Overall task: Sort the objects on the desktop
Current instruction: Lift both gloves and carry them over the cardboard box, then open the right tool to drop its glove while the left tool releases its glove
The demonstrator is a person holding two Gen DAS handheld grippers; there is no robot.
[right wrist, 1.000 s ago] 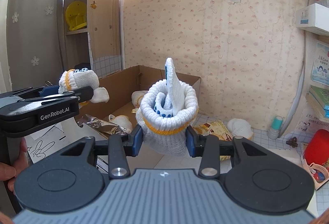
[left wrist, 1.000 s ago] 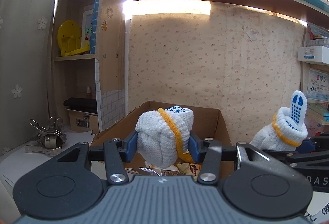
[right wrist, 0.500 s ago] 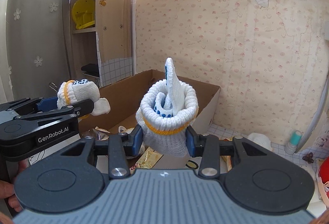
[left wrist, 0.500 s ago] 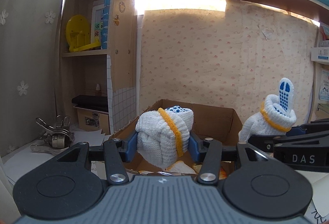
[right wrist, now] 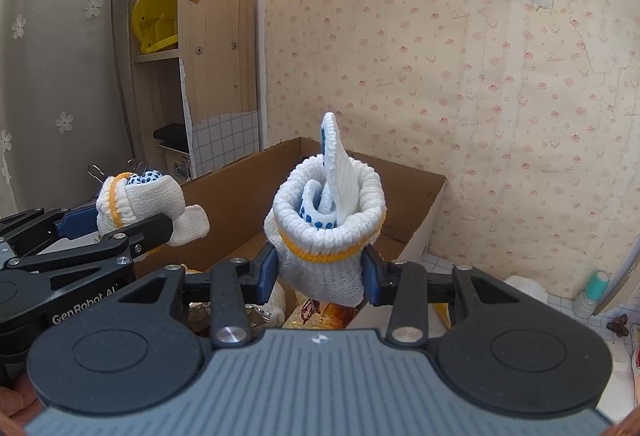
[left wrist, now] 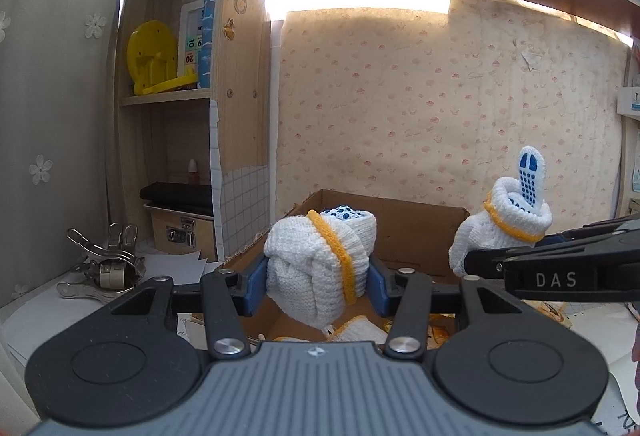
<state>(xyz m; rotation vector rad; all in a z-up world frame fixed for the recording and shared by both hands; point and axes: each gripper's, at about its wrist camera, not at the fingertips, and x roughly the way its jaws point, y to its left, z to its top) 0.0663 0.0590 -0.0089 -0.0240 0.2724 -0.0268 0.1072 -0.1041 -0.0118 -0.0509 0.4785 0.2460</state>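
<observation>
Left gripper (left wrist: 318, 278): I have it closed on a rolled white glove bundle (left wrist: 320, 268), the blue pads pressing both sides. The yellow cuff band runs across the roll, and blue dots show at its top end.

Right gripper (right wrist: 320, 272): it is closed too, on a second glove bundle (right wrist: 326, 232). This one sits with the cuff opening up, and one dotted finger stands out of the roll.

Why this grip: I judge the pads hold each roll at its thick middle, so the soft knit is squeezed and does not unroll or slip out.

Cardboard box (right wrist: 424, 220): it stands open in front of both tools, against the wallpapered wall. The two bundles hang above its near part, side by side and apart from each other.

Inside the box: I can see other white knit pieces and some snack wrappers (right wrist: 320, 312) on the bottom, partly hidden by the tools.

Step in hand: I think I am carrying both rolls to drop them in the box with the similar items.

Next move: lower a little and open the jaws over a free part of the bottom.

Risk: the knit may catch on a pad when I release it.

Aside: metal clips (left wrist: 102, 264) lie on the papers at the left, not involved.
</observation>
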